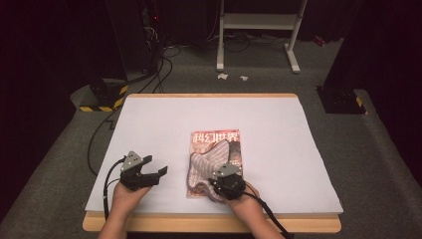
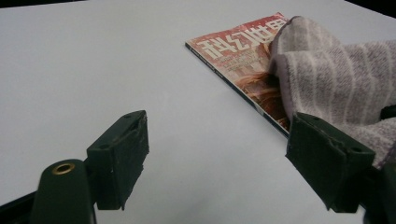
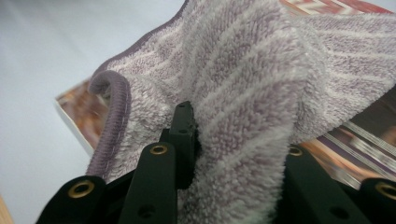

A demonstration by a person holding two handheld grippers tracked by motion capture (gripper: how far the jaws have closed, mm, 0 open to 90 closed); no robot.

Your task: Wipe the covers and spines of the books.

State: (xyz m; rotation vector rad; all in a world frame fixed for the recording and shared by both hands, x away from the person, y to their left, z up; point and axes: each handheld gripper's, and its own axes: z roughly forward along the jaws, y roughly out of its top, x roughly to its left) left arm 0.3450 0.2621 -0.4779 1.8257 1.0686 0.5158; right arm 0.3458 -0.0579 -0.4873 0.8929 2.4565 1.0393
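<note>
A red-covered magazine (image 1: 215,142) lies flat on the white table sheet, near the middle front. A grey-purple striped towel (image 1: 209,162) is draped over its near half. My right gripper (image 1: 226,180) is shut on the towel's near edge and lifts a fold of it; the right gripper view shows the towel (image 3: 243,93) bunched between the jaws, with the magazine (image 3: 79,112) beneath. My left gripper (image 1: 152,167) rests on the sheet left of the magazine, open and holding nothing. In the left gripper view the magazine (image 2: 238,56) and towel (image 2: 327,79) lie ahead on the right.
The white sheet (image 1: 164,119) covers a wooden table, whose edge (image 1: 209,224) shows at the front. Cables (image 1: 107,179) trail from the grippers. Beyond the table stand a white frame (image 1: 259,30) and dark equipment stands on the carpet.
</note>
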